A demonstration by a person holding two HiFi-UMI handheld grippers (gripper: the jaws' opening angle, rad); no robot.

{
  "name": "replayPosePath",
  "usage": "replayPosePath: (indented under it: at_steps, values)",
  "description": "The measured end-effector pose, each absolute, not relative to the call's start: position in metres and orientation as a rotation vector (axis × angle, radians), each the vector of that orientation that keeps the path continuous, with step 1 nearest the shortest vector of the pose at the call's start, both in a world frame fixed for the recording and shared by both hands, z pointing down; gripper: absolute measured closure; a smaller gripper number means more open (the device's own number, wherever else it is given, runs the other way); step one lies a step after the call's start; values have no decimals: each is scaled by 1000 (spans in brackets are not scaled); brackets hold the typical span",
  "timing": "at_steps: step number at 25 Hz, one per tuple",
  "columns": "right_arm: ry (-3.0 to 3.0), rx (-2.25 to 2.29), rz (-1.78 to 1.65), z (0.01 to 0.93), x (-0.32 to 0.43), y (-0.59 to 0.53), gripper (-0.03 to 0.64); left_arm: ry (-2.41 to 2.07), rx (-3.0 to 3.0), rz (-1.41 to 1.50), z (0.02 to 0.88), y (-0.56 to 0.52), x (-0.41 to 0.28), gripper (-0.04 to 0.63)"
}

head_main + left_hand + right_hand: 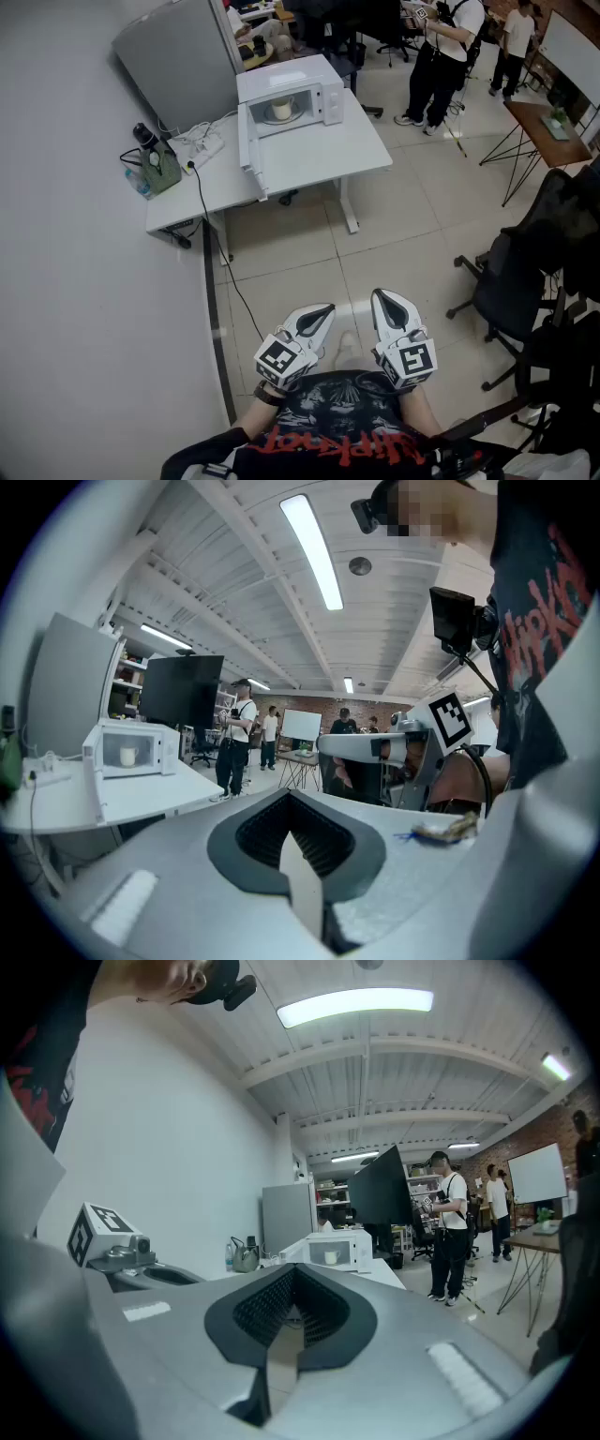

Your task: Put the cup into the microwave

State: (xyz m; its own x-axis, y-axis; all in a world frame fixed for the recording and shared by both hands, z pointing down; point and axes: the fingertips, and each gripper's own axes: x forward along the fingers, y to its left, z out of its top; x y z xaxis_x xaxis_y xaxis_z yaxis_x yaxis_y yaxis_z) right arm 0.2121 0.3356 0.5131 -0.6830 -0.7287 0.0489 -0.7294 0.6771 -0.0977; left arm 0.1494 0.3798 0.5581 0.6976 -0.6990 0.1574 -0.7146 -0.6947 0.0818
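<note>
A white microwave (291, 94) stands on a white table (319, 155) far ahead, with its door (249, 150) swung open to the left. The cream cup (282, 109) sits inside the microwave on the turntable. Both grippers are held close to my body, far from the table. My left gripper (322, 316) and right gripper (385, 304) are shut with nothing between the jaws. The left gripper view shows the microwave (131, 747) and cup (127, 757) far off at the left. In the right gripper view the microwave (337, 1249) and cup (330, 1257) lie beyond the shut jaws.
A green bag (159, 169) and a power strip (202, 145) lie on the table's left part. A cable runs down onto the tiled floor. A black office chair (525, 272) stands at the right. People (441, 56) stand behind the table.
</note>
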Motion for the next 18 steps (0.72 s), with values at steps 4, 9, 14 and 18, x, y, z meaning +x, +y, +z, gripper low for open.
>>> replayPosePath:
  at_steps: [4,9,14,18]
  values:
    - [-2867,1258,158,508,224,299,614,-1164,2785,140,540,337,162,592]
    - [-2856,1240,203,518,213,244,615,-1161,2799,120,532,295,161,592]
    - [-2852,1174,212,527,160,188,615,-1197,2659,101,565,243,108,592]
    - [-2840,1166,199,524,105,139,615,-1226,2725,81,549,186,55,592]
